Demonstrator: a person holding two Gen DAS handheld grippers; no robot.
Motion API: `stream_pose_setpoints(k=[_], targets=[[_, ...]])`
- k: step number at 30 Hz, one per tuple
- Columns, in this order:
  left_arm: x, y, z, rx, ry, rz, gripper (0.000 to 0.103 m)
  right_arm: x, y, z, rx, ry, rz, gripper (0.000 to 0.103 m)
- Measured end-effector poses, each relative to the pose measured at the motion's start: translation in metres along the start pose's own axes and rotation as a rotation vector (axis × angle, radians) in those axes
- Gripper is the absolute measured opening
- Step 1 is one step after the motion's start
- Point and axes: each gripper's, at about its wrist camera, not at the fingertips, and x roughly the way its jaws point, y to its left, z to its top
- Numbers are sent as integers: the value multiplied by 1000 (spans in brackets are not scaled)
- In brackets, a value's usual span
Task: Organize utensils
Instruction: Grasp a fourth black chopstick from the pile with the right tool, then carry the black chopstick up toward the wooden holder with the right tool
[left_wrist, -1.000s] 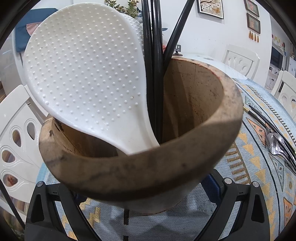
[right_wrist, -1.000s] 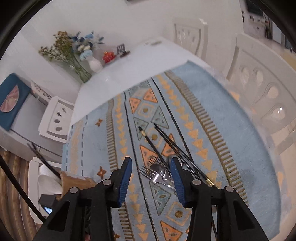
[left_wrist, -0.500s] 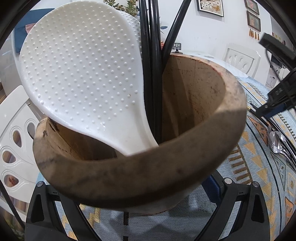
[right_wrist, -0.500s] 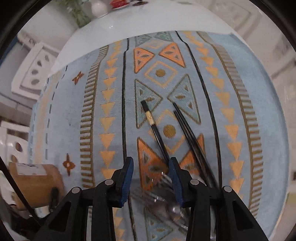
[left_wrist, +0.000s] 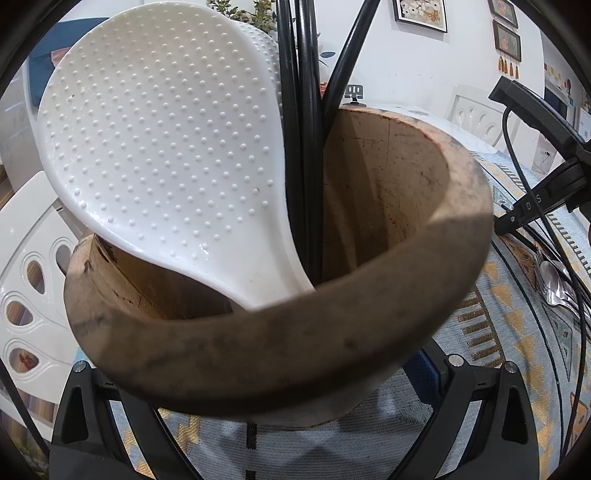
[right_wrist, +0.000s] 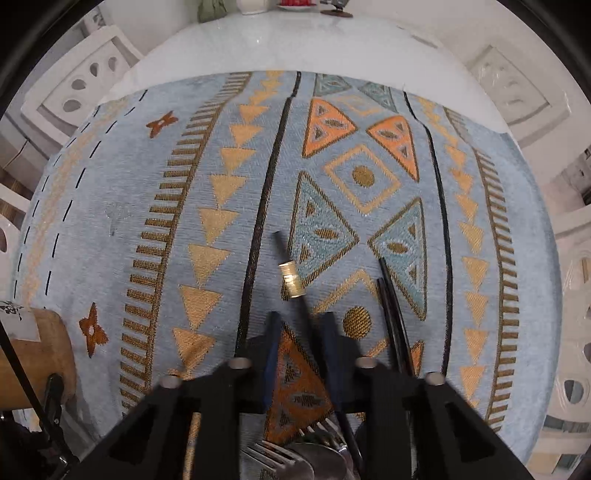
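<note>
Most of the left view is filled by the wooden holder (left_wrist: 280, 354), tilted and clamped in the left tool (left_wrist: 273, 380), whose pads it almost wholly hides (only a sliver of blue shows). A white dimpled paddle (left_wrist: 162, 147) and black chopsticks (left_wrist: 306, 147) stand in it, tops cut off.

The right tool (right_wrist: 299, 332) points down at the patterned blue cloth (right_wrist: 207, 184). Its jaws have just been closing and stand narrow around a gold-banded chopstick (right_wrist: 291, 280) that seems to lie against one pad, though blur leaves this unsure; cloth shows between them. More chopsticks (right_wrist: 391, 295) lie beside it, and forks and a spoon (right_wrist: 295, 461) are half hidden under the tool.

Beyond the cloth are the white table (right_wrist: 295, 44), white chairs (right_wrist: 85, 81) and framed pictures (left_wrist: 421, 14).
</note>
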Motion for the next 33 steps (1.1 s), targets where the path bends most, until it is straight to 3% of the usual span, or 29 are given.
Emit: stream_pose_setpoints(k=[5,11,18,25,33], targets=[[1,0,0,0,0,0,99,-20,-4,-10,-12,-50,-10,9],[1,0,0,1,0,0,99,-76,-11,-23,-12,-174,-23,6],[1,-1,0,1,0,0,99,-154,-10,-75,10,-316,-56,6],[1,-1,0,0,0,0,99,-184,0,-125,55,-366,-103,6],[3,-2,0,0,0,-1,99,-242,23,-139,63,-481,-89,6]])
